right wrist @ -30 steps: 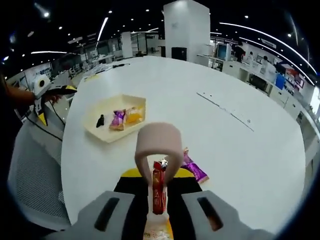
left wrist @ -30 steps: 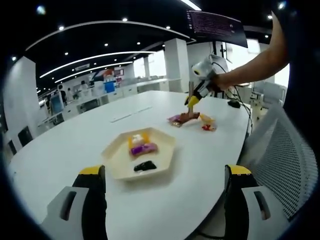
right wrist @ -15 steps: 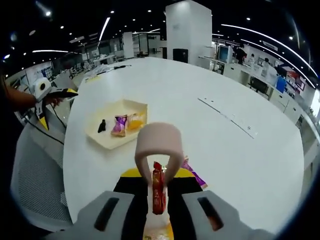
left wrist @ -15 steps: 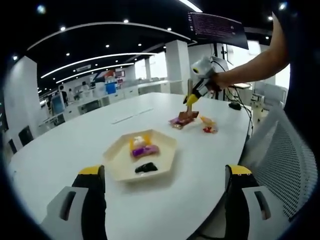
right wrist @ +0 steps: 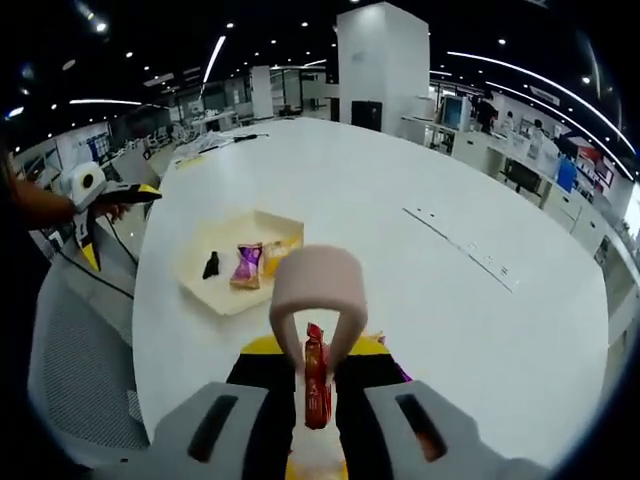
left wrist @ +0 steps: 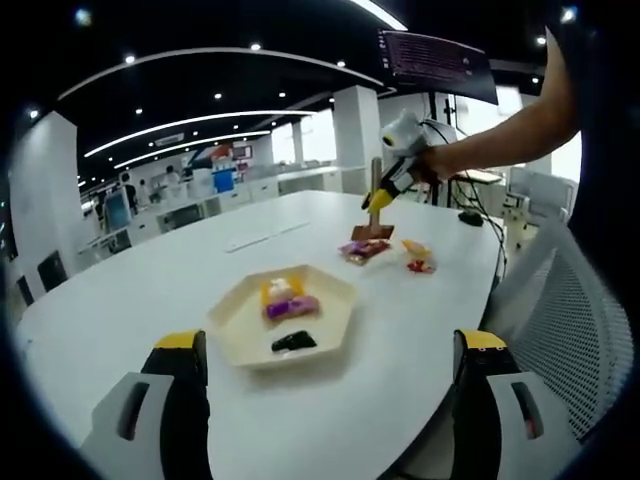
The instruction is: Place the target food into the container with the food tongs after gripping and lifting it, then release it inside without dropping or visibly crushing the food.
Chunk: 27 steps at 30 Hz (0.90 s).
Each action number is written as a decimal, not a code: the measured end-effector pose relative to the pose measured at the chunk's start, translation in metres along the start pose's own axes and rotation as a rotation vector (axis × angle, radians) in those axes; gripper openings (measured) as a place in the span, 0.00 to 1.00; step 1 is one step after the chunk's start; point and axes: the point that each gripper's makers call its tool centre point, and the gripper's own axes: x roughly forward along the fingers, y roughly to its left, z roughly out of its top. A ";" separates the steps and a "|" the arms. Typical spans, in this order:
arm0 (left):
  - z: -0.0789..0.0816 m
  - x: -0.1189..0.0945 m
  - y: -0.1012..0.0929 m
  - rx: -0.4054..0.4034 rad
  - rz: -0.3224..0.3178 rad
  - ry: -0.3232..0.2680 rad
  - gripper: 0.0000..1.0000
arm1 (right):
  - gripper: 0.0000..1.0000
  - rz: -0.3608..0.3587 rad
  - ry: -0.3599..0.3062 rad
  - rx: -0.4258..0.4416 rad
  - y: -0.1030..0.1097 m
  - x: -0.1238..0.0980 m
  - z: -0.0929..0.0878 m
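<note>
Right gripper (right wrist: 318, 400): you have it clenched on the food tongs (right wrist: 318, 300), which pinch a red snack packet (right wrist: 317, 385), lower centre, lifted off the table (right wrist: 480, 330).

Container (right wrist: 235, 265), centre left: holds three items; this packet not yet delivered or released.

Left gripper (left wrist: 325, 410): released, holding nothing, bottom of frame.

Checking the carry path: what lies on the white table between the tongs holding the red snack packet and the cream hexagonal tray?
In the right gripper view, bare white table separates the beige tongs, gripping the red snack packet, from the cream hexagonal tray.
</note>
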 end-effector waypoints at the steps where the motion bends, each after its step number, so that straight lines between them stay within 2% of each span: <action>1: -0.001 0.000 0.000 0.000 0.001 0.001 0.99 | 0.13 0.003 -0.005 -0.001 0.002 0.001 0.003; 5: -0.001 0.000 0.000 0.005 0.001 0.003 0.99 | 0.13 0.025 -0.019 -0.027 0.013 0.013 0.020; 9: 0.000 0.000 -0.001 0.007 -0.001 0.003 0.99 | 0.13 0.040 -0.018 -0.044 0.023 0.023 0.027; 18: 0.001 -0.001 0.001 0.014 0.006 -0.004 0.99 | 0.13 0.087 -0.039 -0.083 0.046 0.040 0.056; 27: 0.001 -0.001 0.002 0.020 0.017 -0.003 0.99 | 0.13 0.138 -0.059 -0.125 0.078 0.057 0.087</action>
